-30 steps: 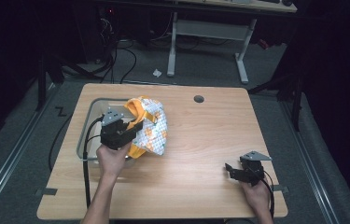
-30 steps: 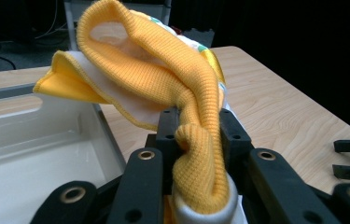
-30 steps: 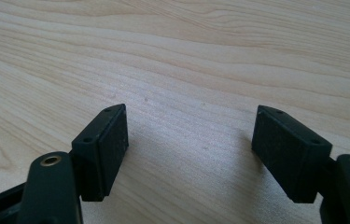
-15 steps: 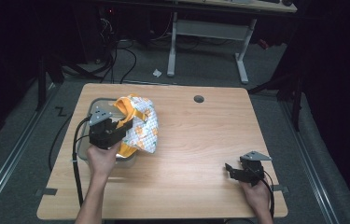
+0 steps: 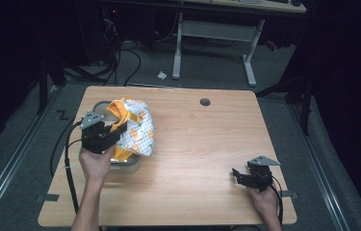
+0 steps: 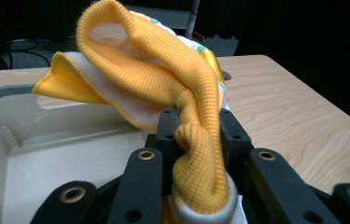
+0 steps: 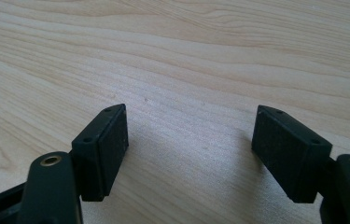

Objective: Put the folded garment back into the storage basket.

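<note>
A small garment (image 5: 135,126) in white patterned cloth with orange ribbed trim hangs over a light grey bin (image 5: 98,107) at the table's left. My left gripper (image 5: 112,134) is shut on it. In the left gripper view the orange ribbed band (image 6: 196,154) is pinched between the two black jaws, and the rest of the garment (image 6: 154,74) loops up above the bin (image 6: 46,140). My right gripper (image 5: 238,174) rests near the table's front right corner. Its jaws stand wide apart over bare wood (image 7: 191,144) with nothing between them.
The wooden table (image 5: 207,144) has a round cable hole (image 5: 205,102) near its back edge. Black cables (image 5: 65,159) trail from the left gripper off the table's left side. Another desk's legs and cables stand on the floor behind.
My left hand has carried the garment to the left, so it now hangs more fully over the bin. The right hand has stayed where it was.
</note>
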The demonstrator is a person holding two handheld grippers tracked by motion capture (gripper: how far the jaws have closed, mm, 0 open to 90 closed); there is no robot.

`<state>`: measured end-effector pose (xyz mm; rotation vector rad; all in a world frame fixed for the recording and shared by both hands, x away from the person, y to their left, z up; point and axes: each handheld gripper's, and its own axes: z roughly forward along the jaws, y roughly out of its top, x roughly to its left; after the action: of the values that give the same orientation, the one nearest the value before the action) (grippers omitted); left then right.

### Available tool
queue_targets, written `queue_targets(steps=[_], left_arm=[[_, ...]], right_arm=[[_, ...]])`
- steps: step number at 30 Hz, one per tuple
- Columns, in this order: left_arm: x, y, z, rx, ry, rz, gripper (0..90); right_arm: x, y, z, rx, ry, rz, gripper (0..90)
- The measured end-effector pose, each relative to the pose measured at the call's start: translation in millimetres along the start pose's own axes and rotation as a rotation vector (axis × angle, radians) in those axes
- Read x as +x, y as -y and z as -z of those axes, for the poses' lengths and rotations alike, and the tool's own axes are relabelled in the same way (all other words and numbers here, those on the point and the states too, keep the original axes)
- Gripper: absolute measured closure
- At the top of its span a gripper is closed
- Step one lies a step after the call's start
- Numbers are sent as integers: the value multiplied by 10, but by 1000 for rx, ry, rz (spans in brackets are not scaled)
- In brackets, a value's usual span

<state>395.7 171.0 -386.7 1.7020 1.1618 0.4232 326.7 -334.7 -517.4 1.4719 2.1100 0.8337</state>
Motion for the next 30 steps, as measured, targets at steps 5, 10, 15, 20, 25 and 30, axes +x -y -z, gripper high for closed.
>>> queue_targets(steps=[5, 10, 15, 20, 25, 30], left_arm=[[59, 18, 29, 1, -12, 12, 744], [98, 38, 34, 9, -28, 8, 744], [177, 59, 30, 19, -32, 20, 743], [252, 91, -1, 52, -36, 23, 743], [293, 131, -29, 70, -52, 9, 743], [335, 173, -84, 102, -82, 6, 743]], right_arm=[[1, 0, 0, 0, 0, -2, 273], [0, 0, 0, 0, 0, 0, 273], [0, 0, 0, 0, 0, 0, 273], [-1, -1, -1, 0, 1, 0, 273], [0, -1, -1, 0, 1, -1, 274], [0, -1, -1, 0, 1, -1, 274]])
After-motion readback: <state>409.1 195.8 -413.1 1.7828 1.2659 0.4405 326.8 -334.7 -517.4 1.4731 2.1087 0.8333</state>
